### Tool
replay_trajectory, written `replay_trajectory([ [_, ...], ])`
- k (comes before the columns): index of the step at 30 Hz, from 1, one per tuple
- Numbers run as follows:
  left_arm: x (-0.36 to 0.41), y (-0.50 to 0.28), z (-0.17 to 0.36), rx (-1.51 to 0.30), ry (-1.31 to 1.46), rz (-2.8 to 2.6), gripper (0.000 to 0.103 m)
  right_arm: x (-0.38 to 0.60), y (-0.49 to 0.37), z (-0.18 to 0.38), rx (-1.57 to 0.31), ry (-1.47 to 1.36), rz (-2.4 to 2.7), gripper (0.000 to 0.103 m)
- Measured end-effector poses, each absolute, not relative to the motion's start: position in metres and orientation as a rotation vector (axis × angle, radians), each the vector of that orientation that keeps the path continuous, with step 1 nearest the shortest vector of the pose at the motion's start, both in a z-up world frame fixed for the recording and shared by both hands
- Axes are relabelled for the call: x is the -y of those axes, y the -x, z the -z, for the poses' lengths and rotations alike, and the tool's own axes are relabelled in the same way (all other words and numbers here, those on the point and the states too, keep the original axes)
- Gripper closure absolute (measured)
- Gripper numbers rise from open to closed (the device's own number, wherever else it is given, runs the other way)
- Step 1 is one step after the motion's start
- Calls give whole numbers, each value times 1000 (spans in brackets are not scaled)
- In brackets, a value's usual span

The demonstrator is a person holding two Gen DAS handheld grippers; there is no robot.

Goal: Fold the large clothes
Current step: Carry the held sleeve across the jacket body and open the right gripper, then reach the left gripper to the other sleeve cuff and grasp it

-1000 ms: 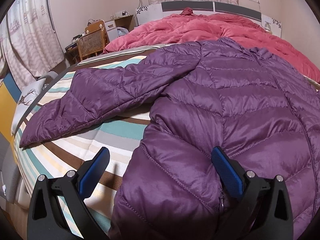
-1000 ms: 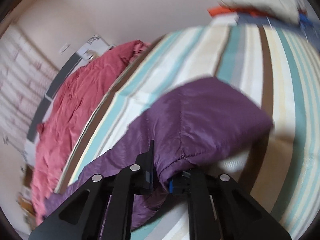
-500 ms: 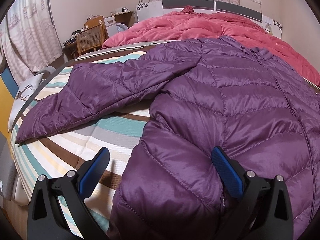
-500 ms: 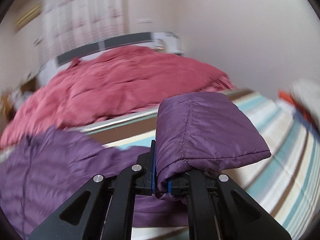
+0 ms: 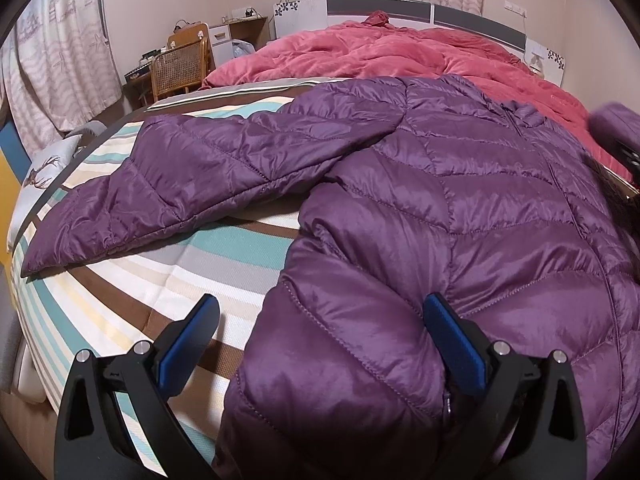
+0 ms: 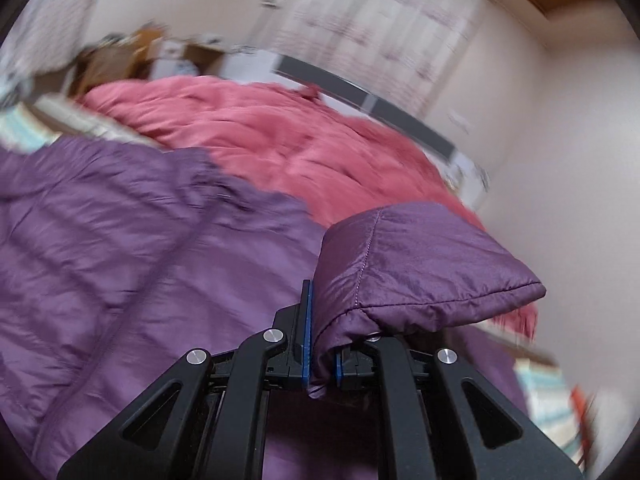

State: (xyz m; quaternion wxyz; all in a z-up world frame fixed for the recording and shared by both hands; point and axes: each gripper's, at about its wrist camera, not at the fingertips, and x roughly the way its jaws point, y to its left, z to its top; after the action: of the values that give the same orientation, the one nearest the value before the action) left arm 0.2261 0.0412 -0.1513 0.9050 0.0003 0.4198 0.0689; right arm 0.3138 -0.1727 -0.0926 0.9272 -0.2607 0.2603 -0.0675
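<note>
At the far left of the left wrist view a chair (image 5: 180, 66) stands beside the bed (image 5: 132, 288), whose striped sheet carries a purple jacket (image 5: 460, 208) spread flat with its front up. One sleeve (image 5: 192, 184) stretches out to the left across the stripes, its cuff near the bed's left edge. The left tool (image 5: 320, 334) hovers over the near hem with its blue fingers spread wide, one over bare sheet and one over the jacket body, gripping nothing. Beyond the jacket a red quilt (image 5: 400, 52) lies heaped at the far end of the bed. At the right, the right tool (image 6: 322, 354) is clamped narrow on the end of the other sleeve (image 6: 420, 268), which is lifted clear of the bed and pokes up past the fingers; this view is blurred, so detail beyond the tool is poor. The step in hand looks like carrying this sleeve over the jacket body to fold it inward. The fabric is slick and puffy, so a fast swing could pull the cuff out of the narrow grip, or drag the whole jacket sideways, since nothing pins it. If the sleeve lands bunched, trapped air may make it spring back open.
</note>
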Motion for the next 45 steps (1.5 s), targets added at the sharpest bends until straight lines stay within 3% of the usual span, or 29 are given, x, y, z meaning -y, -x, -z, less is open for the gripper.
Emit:
replay_trajectory([
  [11, -43, -228, 153, -874, 27, -129, 2, 95, -302, 129, -561, 843, -86, 95],
  [13, -44, -229, 154, -876, 34, -127, 2, 92, -303, 135, -609, 855, -137, 86],
  [17, -43, -229, 153, -877, 31, -129, 2, 90, -294, 132, -627, 862, -186, 86],
  [18, -43, -229, 153, -877, 29, -131, 2, 94, -292, 127, -638, 839, -199, 78],
  [21, -44, -232, 149, -897, 27, -130, 2, 111, -279, 107, -622, 715, -224, 27],
  [29, -30, -245, 99, -826, 43, -71, 2, 196, -251, 72, -626, 321, -132, 27],
  [30, -25, -251, 93, -821, 38, -61, 2, 215, -252, 70, -641, 243, -75, 29],
  [34, -9, -283, 82, -804, 48, -35, 2, 288, -252, 72, -678, -13, 168, 56],
  [35, -3, -293, 83, -811, 58, -22, 5, 305, -255, 73, -691, -77, 217, 59],
  [37, 6, -311, 89, -829, 74, 4, 22, 338, -257, 81, -722, -213, 305, 65],
  [40, 22, -330, 103, -867, 57, 22, 31, 354, -271, 97, -767, -292, 301, 72],
  [44, 36, -343, 127, -924, 50, 81, 70, 327, -293, 109, -828, -179, 205, 76],
  [45, 36, -342, 126, -919, 63, 93, 83, 321, -296, 110, -835, -151, 185, 79],
])
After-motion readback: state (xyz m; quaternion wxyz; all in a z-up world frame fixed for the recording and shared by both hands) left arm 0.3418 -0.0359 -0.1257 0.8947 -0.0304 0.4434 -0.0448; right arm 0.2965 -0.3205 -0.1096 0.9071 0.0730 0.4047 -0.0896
